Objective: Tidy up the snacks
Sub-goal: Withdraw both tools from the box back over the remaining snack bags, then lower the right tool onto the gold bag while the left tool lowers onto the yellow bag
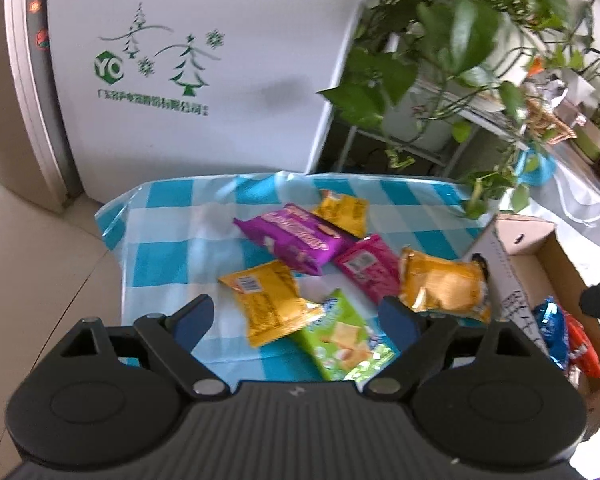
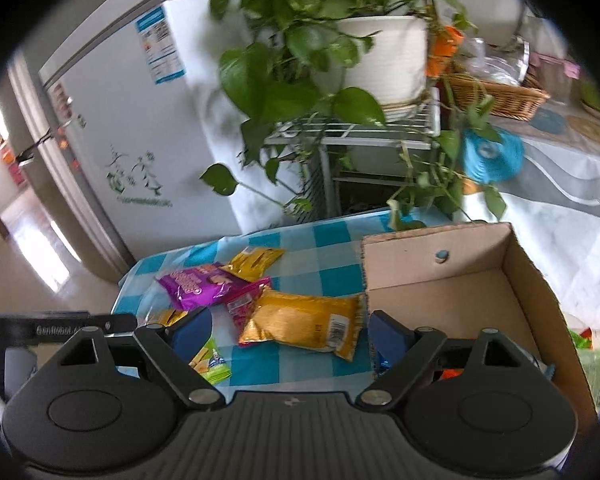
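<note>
Several snack packets lie on the blue-and-white checked tablecloth [image 1: 168, 248]: a purple packet [image 1: 296, 238], a small yellow one [image 1: 342, 210] behind it, a pink one [image 1: 366, 264], a large golden packet [image 1: 444, 284], a yellow packet [image 1: 268, 300] and a green packet [image 1: 342, 340]. My left gripper [image 1: 296, 312] hovers open over the yellow and green packets, holding nothing. My right gripper [image 2: 290, 326] is open above the golden packet [image 2: 304, 320], beside the cardboard box [image 2: 460, 280]. A blue packet [image 1: 552, 328] and an orange one [image 1: 584, 344] lie in the box.
A white fridge [image 1: 204, 72] stands behind the table. To its right, a leafy potted plant [image 2: 380, 56] sits on a metal rack [image 2: 352, 132], its vines hanging over the table's far edge. A wicker basket [image 2: 496, 96] rests further right. Tiled floor [image 1: 40, 280] lies on the left.
</note>
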The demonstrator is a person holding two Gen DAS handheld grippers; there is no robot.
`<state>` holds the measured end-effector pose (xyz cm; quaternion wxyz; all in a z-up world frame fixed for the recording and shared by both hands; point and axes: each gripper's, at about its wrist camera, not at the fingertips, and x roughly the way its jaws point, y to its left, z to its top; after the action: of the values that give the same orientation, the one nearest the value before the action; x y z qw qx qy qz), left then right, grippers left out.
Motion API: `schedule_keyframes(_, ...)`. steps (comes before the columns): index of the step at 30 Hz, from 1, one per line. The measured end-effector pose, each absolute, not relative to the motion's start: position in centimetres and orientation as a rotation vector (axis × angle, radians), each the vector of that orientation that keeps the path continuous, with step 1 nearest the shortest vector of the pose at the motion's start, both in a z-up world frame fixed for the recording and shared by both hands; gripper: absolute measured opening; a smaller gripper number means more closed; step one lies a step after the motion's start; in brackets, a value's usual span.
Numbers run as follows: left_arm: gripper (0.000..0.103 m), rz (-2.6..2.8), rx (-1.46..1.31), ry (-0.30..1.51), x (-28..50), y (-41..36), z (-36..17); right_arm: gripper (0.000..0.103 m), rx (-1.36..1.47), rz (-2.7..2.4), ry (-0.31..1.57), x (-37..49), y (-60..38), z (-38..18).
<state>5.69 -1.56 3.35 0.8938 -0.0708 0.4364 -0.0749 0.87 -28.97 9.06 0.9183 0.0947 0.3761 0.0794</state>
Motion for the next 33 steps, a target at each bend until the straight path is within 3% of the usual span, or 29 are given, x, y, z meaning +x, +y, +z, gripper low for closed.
schedule_keyframes(11, 0.089, -0.106, -0.165, 0.973, 9.0, -0.3, 0.7, 0.092, -0.152, 0.312, 0.825, 2.9, -23.8, 5.9)
schedule_keyframes(33, 0.089, -0.123, -0.206, 1.097, 13.8, -1.6, -3.4, 0.092, -0.414, 0.306, 0.928, 10.3, -19.7, -1.0)
